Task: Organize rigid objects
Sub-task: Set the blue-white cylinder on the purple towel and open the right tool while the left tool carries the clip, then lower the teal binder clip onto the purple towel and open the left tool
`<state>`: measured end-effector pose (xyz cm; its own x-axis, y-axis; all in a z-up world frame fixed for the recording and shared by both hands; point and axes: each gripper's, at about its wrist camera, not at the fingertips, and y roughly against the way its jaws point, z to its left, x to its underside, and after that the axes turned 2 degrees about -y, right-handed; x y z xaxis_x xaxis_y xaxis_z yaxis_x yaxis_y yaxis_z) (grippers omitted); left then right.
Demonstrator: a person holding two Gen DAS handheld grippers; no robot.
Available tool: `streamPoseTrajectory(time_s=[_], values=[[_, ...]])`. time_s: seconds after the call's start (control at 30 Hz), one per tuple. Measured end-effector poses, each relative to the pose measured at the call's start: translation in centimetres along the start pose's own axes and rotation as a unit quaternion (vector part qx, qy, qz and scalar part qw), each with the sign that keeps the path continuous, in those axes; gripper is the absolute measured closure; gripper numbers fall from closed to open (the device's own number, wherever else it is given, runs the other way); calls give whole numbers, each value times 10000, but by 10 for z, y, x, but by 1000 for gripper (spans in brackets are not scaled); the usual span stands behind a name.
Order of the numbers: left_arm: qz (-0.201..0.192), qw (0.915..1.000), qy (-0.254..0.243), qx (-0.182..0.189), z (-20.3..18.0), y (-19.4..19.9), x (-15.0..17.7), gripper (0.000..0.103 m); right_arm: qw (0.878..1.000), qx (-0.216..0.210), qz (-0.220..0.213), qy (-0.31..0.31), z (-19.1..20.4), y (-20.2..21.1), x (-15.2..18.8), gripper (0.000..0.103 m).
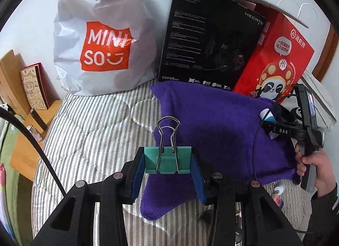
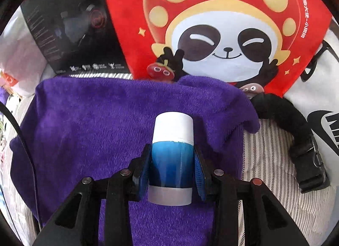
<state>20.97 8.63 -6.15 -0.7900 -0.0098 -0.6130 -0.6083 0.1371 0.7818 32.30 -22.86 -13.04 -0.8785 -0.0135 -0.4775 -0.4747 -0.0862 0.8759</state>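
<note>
My left gripper [image 1: 168, 161] is shut on a teal binder clip [image 1: 167, 160] with its wire handles pointing up, held above the near edge of a purple towel [image 1: 214, 123] spread on the striped bedding. My right gripper [image 2: 172, 161] is shut on a blue and white cylindrical tube [image 2: 172, 152], cap end forward, over the same purple towel [image 2: 95, 123]. In the left wrist view the right gripper [image 1: 269, 122] comes in from the right, held by a hand [image 1: 315, 167], with the tube's tip [image 1: 267, 114] just showing over the towel.
A white Miniso bag [image 1: 101, 40], a black headset box [image 1: 209, 38] and a red panda bag [image 1: 277, 55] stand behind the towel. A black strap with a buckle [image 2: 305, 157] and a white bag [image 2: 317, 106] lie right. A wooden shelf [image 1: 25, 131] is left.
</note>
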Motion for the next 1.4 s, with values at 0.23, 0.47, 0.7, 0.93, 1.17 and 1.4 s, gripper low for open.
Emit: streamPoseTrajectory(time_s=[0.23, 0.47, 0.7, 0.93, 1.17, 1.4], values=[[54, 10000, -50, 67, -5, -6, -3, 64, 9998, -155, 111, -21, -5, 0, 5, 42], [49, 9998, -64, 177, -13, -11, -5, 64, 9995, -264, 49, -192, -16, 27, 23, 42], [26, 9990, -42, 453, -27, -30, -14, 64, 9996, -141, -242, 79, -17, 89, 64, 41], [62, 9986, -70, 525, -40, -68, -36, 64, 9987, -173, -484, 27, -17, 130, 101, 40], [210, 9991, -213, 294, -53, -102, -47, 64, 9985, -339, -384, -203, -28, 143, 133, 40], [514, 9981, -299, -135, -64, -127, -55, 64, 9986, -353, -326, -200, -34, 139, 140, 40]])
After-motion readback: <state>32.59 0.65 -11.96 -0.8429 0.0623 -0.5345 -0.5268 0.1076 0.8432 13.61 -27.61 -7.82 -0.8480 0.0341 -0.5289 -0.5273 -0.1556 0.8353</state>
